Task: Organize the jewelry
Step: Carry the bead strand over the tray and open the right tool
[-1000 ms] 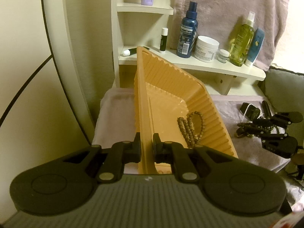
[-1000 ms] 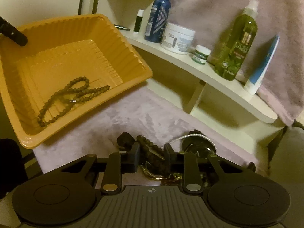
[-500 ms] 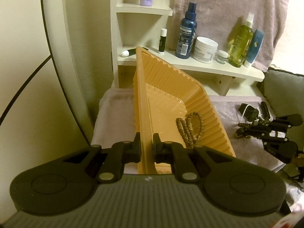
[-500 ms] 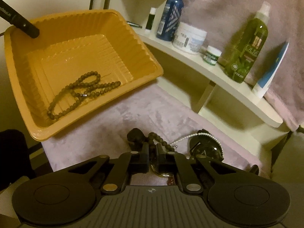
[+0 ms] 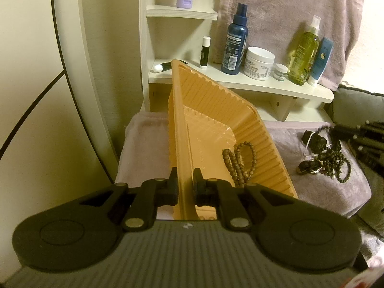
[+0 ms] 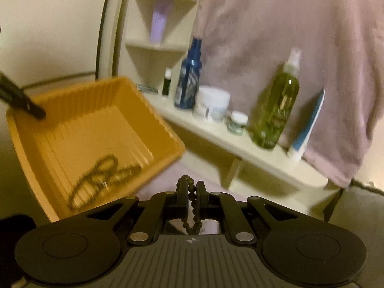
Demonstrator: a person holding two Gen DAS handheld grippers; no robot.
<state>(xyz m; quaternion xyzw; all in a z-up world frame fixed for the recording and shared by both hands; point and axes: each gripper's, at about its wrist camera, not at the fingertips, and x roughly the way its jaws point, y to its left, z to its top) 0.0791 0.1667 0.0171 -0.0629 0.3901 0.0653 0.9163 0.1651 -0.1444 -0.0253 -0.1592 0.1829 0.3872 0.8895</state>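
Observation:
My left gripper [image 5: 186, 184] is shut on the near rim of an orange ribbed tray [image 5: 216, 110] and holds it tilted over the pink cloth. A brown bead bracelet [image 5: 237, 163] lies inside the tray against its lower wall. A pile of dark jewelry [image 5: 324, 158] sits on the cloth to the tray's right. In the right wrist view my right gripper [image 6: 191, 187] is shut on a dark bead strand [image 6: 193, 206] that hangs down between its fingers. The tray [image 6: 134, 124] is ahead and to its left, with the bracelet [image 6: 100, 175] blurred inside.
A white shelf [image 5: 240, 81] behind the tray carries a blue bottle [image 5: 234, 45], a white jar [image 5: 259, 63], a green bottle [image 5: 303, 55] and small tubes. A pink towel [image 5: 288, 12] hangs behind it. A curved white frame [image 5: 72, 72] rises at the left.
My right gripper closed on the dark bead strand and rose with it off the cloth. The left gripper and the tray have not moved.

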